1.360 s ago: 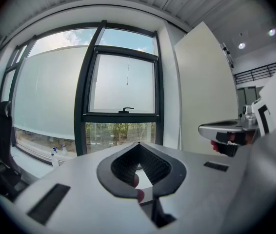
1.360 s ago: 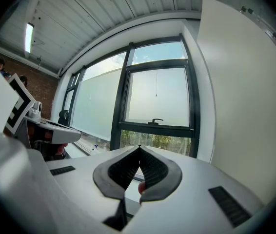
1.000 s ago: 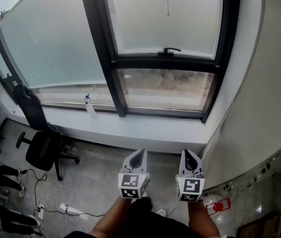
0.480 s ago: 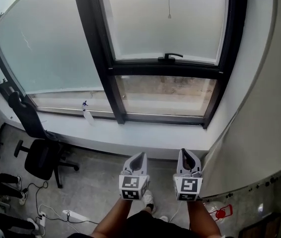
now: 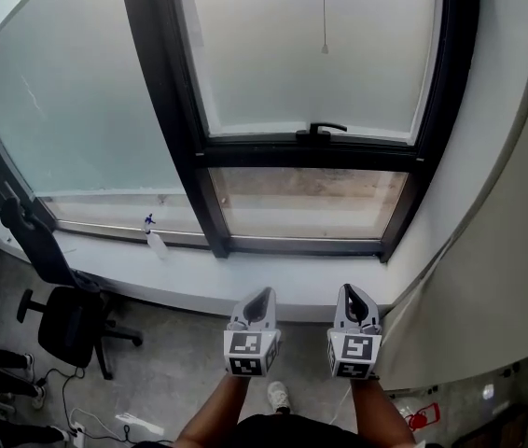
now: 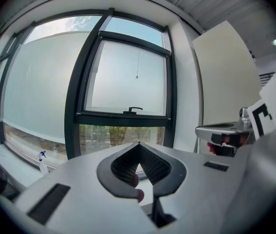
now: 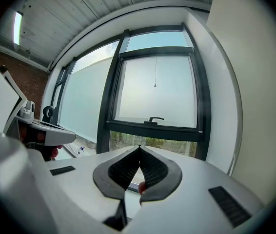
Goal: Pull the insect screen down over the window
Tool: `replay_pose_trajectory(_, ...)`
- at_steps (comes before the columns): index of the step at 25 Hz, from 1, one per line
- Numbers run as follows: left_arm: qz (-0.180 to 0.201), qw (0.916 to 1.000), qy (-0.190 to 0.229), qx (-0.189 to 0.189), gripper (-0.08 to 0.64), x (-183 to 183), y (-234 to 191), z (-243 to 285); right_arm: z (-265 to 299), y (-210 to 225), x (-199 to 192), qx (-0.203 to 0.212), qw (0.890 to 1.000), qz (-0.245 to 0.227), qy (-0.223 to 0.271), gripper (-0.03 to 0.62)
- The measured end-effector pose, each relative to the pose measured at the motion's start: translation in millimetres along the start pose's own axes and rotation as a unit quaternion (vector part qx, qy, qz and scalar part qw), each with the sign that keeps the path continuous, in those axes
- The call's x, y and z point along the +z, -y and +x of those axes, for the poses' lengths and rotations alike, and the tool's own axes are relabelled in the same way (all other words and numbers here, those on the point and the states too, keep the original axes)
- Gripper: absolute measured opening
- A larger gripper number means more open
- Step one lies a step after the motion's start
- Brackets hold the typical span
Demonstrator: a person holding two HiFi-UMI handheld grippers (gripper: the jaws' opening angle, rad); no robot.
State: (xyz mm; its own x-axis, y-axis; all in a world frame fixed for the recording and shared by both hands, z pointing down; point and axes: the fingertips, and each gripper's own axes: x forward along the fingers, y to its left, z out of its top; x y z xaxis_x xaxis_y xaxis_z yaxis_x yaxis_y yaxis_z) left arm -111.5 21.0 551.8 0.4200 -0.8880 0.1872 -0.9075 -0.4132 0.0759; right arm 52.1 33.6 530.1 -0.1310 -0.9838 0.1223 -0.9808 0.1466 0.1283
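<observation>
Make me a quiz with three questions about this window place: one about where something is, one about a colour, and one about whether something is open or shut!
1. Where is the spray bottle?
A. in a bucket
B. on a bookshelf
C. on the window sill

2. What colour is the window frame?
A. white
B. black
C. red

3. How are the left tool and the right tool?
A. both shut, with nothing in them
B. both wide open
C. both gripping a cup

Answers:
1. C, as the bottle stands on the white sill, in front of the big left pane.
2. B, as the bars around the panes are all black.
3. A, as each tool's tips meet with nothing between them.
</observation>
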Motion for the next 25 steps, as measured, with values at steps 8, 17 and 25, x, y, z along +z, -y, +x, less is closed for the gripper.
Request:
replay_pose_trajectory(8,0.003,0.9995,-0.023,-0.021,-0.002,1.8,-34.3,45.5,48.6,-1.9,-8.1,-0.020,0.999,0.002,-0.029,0.003)
replay_pose_trajectory(17,0.011,0.9995,-0.017,-0.024,-0.002,17.4,-54.9,74.4,80.8,1.6,2.9,-0.029,0.999,0.014,-0.023,0.003)
replay_pose_trajectory(25,0.020,0.9992,-0.010,-0.031,-0.002,28.3,-54.1,108.7,110.7,15.7,-2.4,-0.027,0.999,0.014,-0.023,0.003)
